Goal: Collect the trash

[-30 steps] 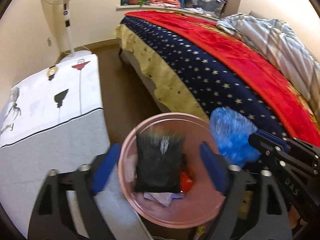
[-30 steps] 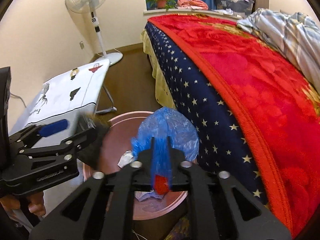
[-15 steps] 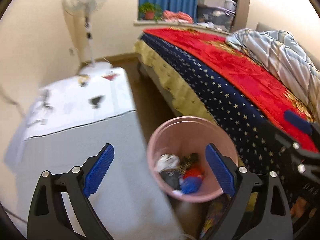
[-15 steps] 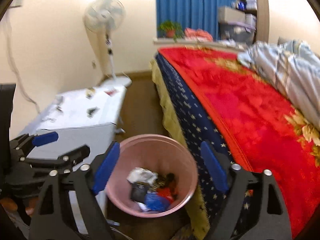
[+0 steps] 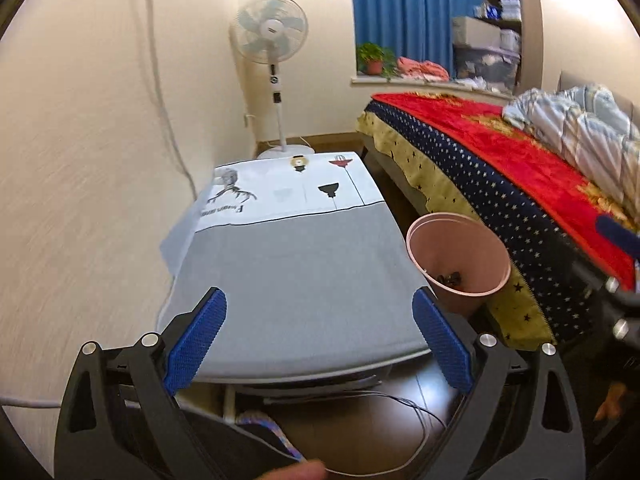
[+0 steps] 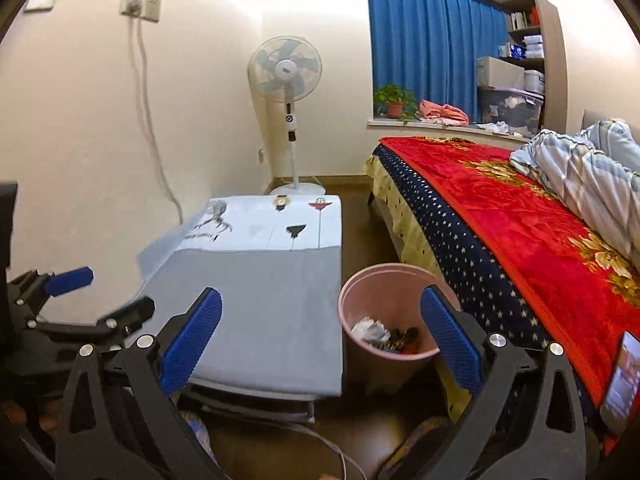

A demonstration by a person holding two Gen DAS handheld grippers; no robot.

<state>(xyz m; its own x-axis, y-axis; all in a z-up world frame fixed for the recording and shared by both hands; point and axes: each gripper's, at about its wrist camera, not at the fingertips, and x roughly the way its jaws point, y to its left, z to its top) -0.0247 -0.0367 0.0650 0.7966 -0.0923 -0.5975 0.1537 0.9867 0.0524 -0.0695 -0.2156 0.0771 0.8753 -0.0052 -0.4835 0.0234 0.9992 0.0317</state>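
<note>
Nearest, the left gripper [image 5: 318,334] and the right gripper [image 6: 318,334] both gape wide and empty, the right's jaws having just been opening, while beyond them the pink bin [image 6: 362,280] holding trash [image 6: 370,330] stands between the cloth-covered table [image 6: 260,280] on the left and the bed [image 6: 500,216] on the right.
</note>
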